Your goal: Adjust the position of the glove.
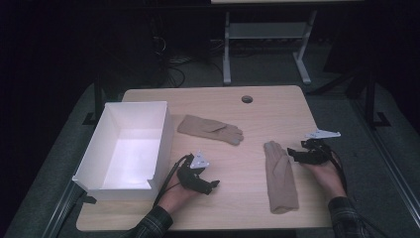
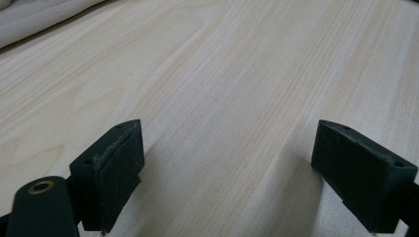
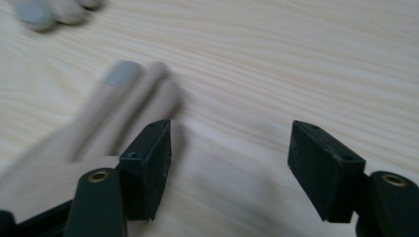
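A pale wooden tabletop (image 1: pixel 277 106) is seen from the high view, with a round hole (image 1: pixel 247 99) near its far edge. At its left side a white box (image 1: pixel 128 145) is placed, open at the top.

Two beige gloves are laid flat on the wood. The near glove (image 1: pixel 280 176) is stretched lengthwise towards the person, right of the middle, with its fingers pointing away. The far glove (image 1: pixel 210 128) is laid crosswise beyond the middle, just right of the box, well apart from the near glove.

The left hand-held gripper (image 1: pixel 215 184) is held low over the tabletop beside the near right corner of the box. In the left gripper view (image 2: pixel 227 168) its jaws are spread wide over bare wood, with nothing between them.

The right hand-held gripper (image 1: pixel 293 152) is held just right of the near glove, at the level of its fingers. In the right gripper view (image 3: pixel 230 168) its jaws are spread apart and empty; the blurred glove fingers (image 3: pixel 123 94) are seen beside and beyond one jaw, outside the gap.
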The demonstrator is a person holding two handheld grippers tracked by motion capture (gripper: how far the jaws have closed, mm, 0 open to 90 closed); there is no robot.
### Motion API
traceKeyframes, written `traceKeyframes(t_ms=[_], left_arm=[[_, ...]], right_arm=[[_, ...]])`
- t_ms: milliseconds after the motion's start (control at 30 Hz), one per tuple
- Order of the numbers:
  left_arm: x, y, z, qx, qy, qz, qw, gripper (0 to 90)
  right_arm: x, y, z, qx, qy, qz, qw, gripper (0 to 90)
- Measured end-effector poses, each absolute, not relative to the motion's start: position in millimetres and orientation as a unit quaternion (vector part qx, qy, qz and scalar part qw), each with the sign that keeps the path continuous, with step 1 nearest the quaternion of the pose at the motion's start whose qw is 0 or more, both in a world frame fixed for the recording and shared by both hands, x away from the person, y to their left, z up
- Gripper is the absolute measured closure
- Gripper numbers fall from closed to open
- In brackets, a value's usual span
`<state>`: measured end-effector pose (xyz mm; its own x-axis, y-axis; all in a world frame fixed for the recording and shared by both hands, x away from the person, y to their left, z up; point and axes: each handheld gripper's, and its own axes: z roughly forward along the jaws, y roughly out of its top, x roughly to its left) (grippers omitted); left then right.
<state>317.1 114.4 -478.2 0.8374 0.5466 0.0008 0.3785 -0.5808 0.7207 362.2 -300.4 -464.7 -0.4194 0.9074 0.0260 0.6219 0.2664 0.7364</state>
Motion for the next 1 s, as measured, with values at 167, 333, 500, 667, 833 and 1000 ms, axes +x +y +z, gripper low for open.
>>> traceKeyframes(t_ms=[167, 333, 500, 667, 833, 1000], left_arm=[[317, 114, -478, 0.882, 0.262, 0.112, 0.375, 12.1], [317, 114, -478, 0.882, 0.26, 0.112, 0.377, 13.8], [318, 114, -474, 0.88, 0.256, 0.113, 0.382, 41.0], [328, 112, -466, 0.88, 0.28, 0.103, 0.368, 69.3], [345, 113, -456, 0.862, 0.315, 0.075, 0.39, 89.5], [361, 102, -445, 0.861, 0.305, 0.097, 0.394, 89.5]], right_arm=[[370, -312, -475, 0.518, 0.76, 0.327, 0.218, 28.2], [370, -319, -483, 0.519, 0.756, 0.338, 0.213, 23.1], [370, -319, -483, 0.519, 0.756, 0.337, 0.213, 22.6], [370, -319, -483, 0.52, 0.756, 0.337, 0.211, 20.9], [370, -319, -483, 0.52, 0.756, 0.336, 0.211, 20.3], [370, -319, -483, 0.52, 0.756, 0.336, 0.211, 20.4]])
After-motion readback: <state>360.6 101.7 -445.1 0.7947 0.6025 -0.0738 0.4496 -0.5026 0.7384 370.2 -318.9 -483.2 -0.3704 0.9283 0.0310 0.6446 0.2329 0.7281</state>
